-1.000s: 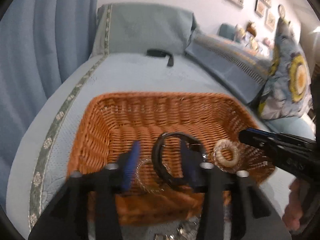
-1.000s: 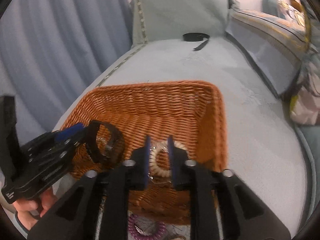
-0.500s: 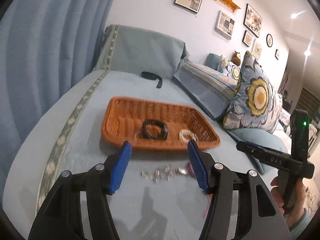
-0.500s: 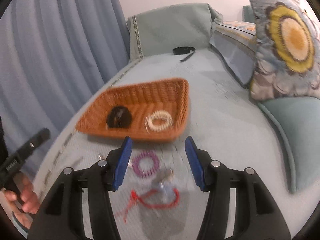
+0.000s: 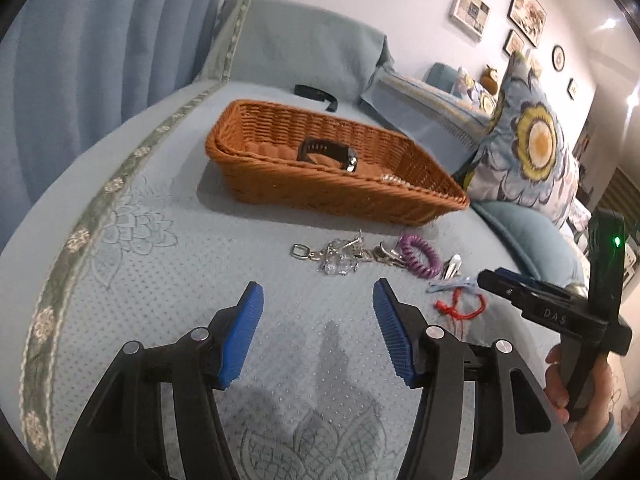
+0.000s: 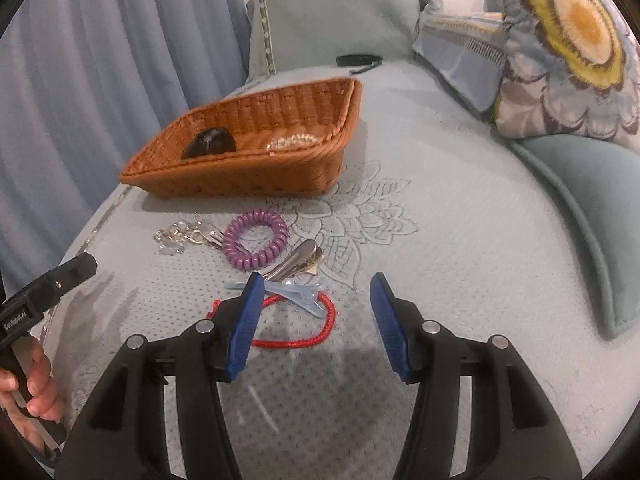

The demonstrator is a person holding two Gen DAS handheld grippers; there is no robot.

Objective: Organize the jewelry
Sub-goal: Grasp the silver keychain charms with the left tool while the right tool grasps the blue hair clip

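Hovering low over the blue-grey bedspread, the left gripper pointed down and forward, its blue-padded jaws apart with only bare cloth between them. The right gripper hung beside it at a like tilt, jaws equally spread and holding nothing; its left pad stood in front of the end of a pale blue hair clip that lay across a red cord bracelet. Just beyond lay a silver clip, a purple coil band and a clear crystal chain, all loose on the cloth near the wicker basket. Inside the basket sat a black band on the left and a pale beaded bracelet on the right. Open bedspread stretched right of the pieces up to a flowered cushion; a curtain closed the left side
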